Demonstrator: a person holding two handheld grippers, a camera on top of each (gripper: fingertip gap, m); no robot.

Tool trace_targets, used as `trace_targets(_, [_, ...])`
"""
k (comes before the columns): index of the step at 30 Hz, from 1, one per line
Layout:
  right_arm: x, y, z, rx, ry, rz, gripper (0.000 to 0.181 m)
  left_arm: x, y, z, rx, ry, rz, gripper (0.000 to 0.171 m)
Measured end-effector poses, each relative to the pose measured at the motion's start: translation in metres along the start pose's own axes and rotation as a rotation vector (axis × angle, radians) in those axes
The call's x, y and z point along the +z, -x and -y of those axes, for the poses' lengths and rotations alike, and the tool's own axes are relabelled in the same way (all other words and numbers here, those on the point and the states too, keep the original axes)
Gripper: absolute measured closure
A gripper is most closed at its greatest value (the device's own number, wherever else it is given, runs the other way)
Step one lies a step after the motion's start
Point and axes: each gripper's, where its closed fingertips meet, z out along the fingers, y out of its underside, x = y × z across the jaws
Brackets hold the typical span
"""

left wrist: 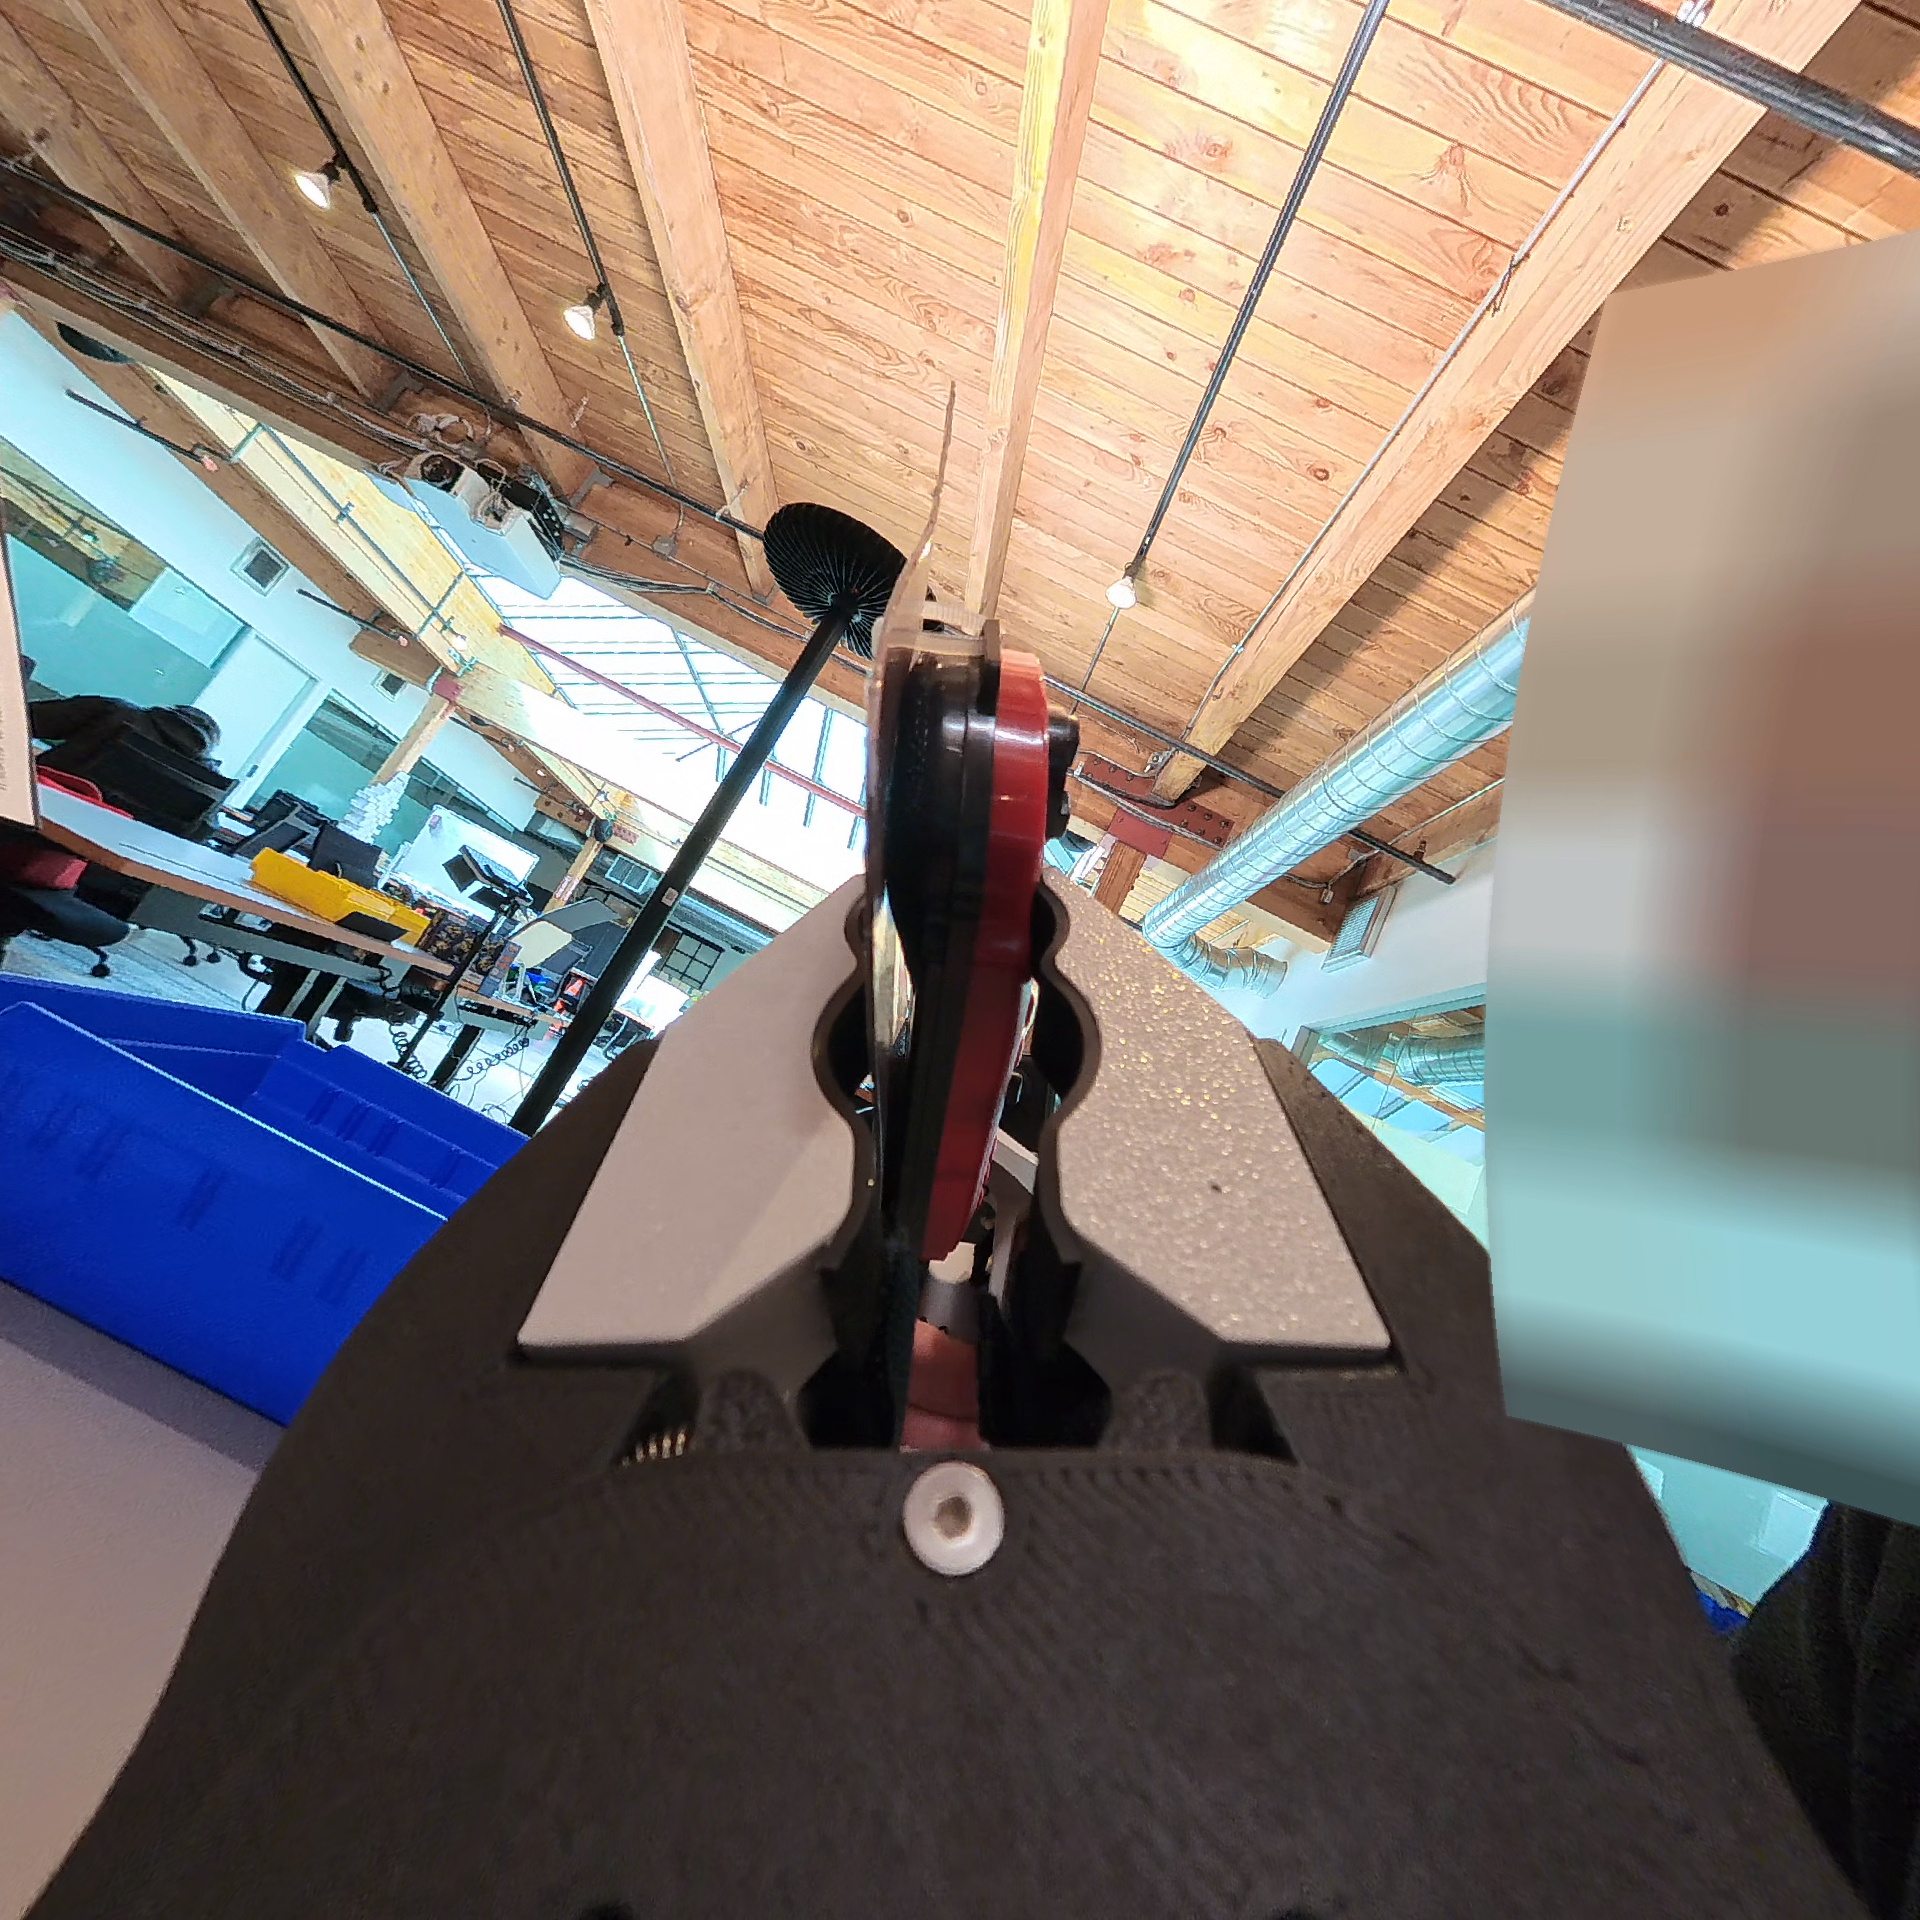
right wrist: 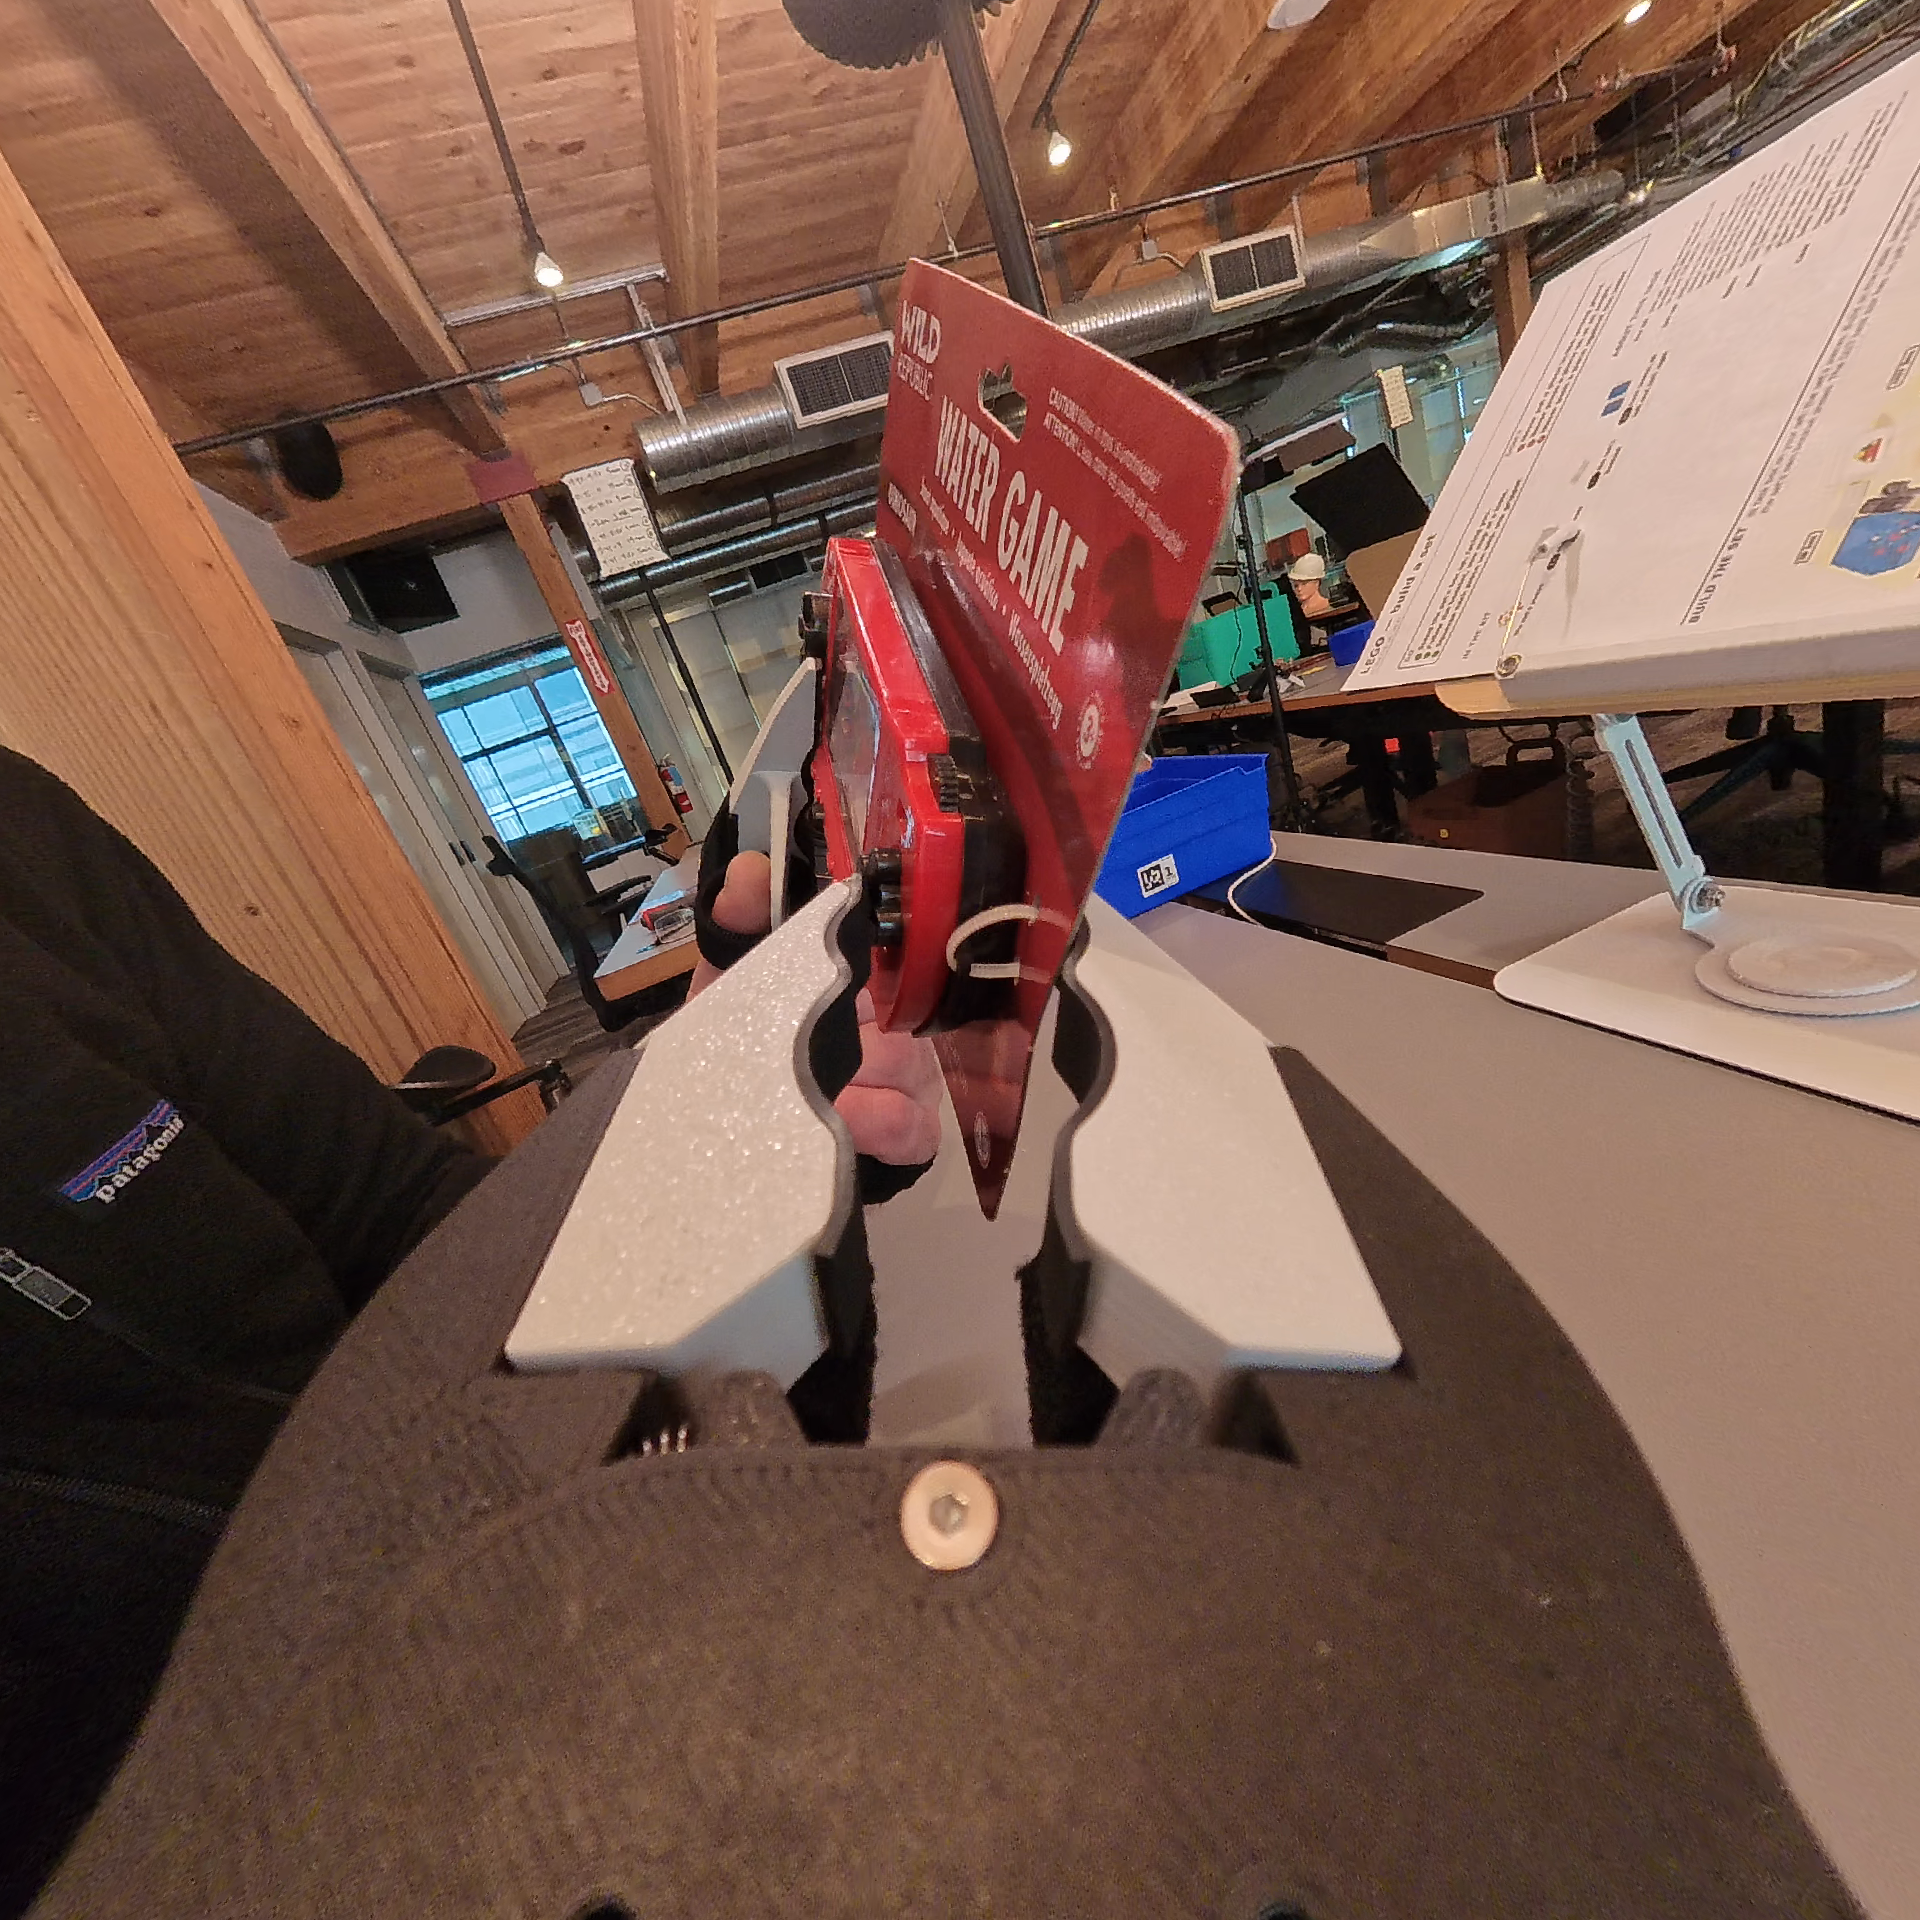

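Note:
A red handheld toy [right wrist: 883, 769] with black knobs is tied by a white zip tie to a red printed card [right wrist: 1049, 582], and it is held up in the air. My right gripper [right wrist: 966, 925] is shut on its lower end, one finger on the toy and the other against the card. My left gripper [left wrist: 956, 904] is shut on the same toy [left wrist: 1013, 852], seen edge-on, with the card's thin edge [left wrist: 940, 488] sticking up. In the right wrist view, the left gripper's fingers [right wrist: 774, 800] and a gloved hand [right wrist: 743, 894] show behind the toy.
A blue bin [left wrist: 208, 1143] sits on the grey table to the left; it also shows in the right wrist view [right wrist: 1195, 821]. A tilted document stand [right wrist: 1714, 416] on a white base [right wrist: 1662, 997] stands at right. A black pole [left wrist: 675, 883] rises behind. A dark jacket [right wrist: 156, 1143] and wooden pillar [right wrist: 156, 675] are at left.

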Motion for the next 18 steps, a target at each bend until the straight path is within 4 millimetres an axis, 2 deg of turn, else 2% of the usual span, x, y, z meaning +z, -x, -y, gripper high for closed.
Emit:
trace_targets(6, [-0.0003, 0.0018, -0.0003, -0.003, 0.014, 0.003, 0.155, 0.0001, -0.0011, 0.0002, 0.006, 0.002, -0.001, 0.147])
trace_targets(18, [-0.0005, 0.0021, 0.0017, -0.001, -0.009, 0.011, 0.151, 0.0009, -0.0037, -0.0003, 0.018, 0.007, -0.008, 0.148])
